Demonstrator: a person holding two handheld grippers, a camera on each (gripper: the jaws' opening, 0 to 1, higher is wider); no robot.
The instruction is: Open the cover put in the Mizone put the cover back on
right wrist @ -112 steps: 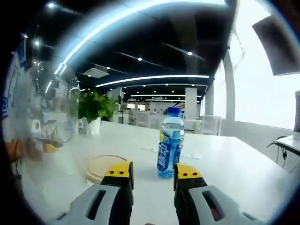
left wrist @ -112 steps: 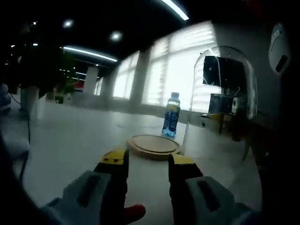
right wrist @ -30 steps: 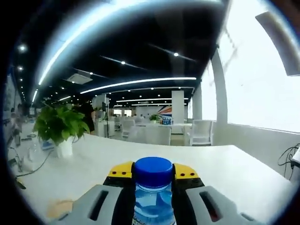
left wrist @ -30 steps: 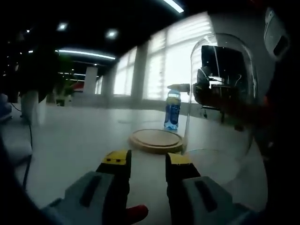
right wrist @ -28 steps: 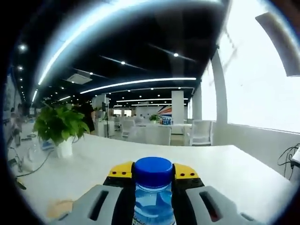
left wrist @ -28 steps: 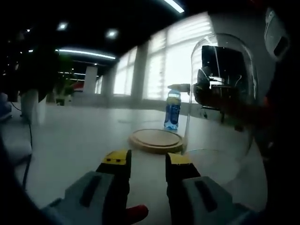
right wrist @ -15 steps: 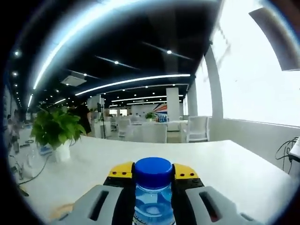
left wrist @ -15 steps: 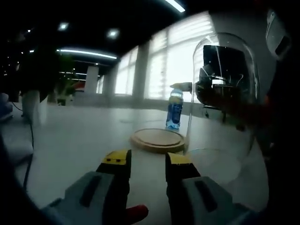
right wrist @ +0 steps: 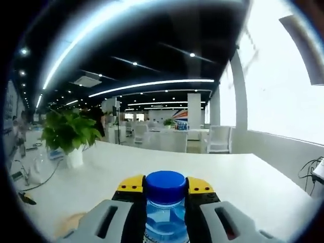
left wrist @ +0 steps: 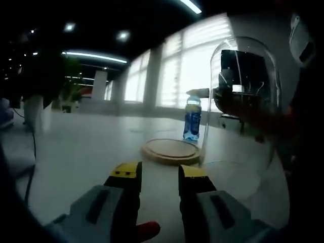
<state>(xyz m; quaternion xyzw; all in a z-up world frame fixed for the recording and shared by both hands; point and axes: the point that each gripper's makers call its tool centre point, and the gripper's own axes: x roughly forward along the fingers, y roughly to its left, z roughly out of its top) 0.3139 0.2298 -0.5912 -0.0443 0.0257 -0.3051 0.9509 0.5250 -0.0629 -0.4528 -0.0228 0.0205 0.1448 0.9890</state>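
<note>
Right gripper point(right wrist: 165, 188): jaws closed on the Mizone bottle point(right wrist: 165, 202) just under its cap; bottle seems lifted off the table point(left wrist: 91, 147), beyond the wooden base point(left wrist: 170, 151). Left gripper point(left wrist: 158, 172): jaws parted, empty. Glass cover point(left wrist: 243, 116) beside base: fragile, slippery; grip low and gently.

- Mizone bottle point(right wrist: 165, 212), right gripper view: only the blue cap and upper neck show; the body is cut off by the bottom edge; label out of sight.
- Same bottle point(left wrist: 192, 119), left gripper view: label too small to read.
- Glass cover point(left wrist: 243, 111): right side lost in the dark at the frame's right.
- Wooden base point(right wrist: 71, 221): blurred tan patch at lower left, partly cut off.
</note>
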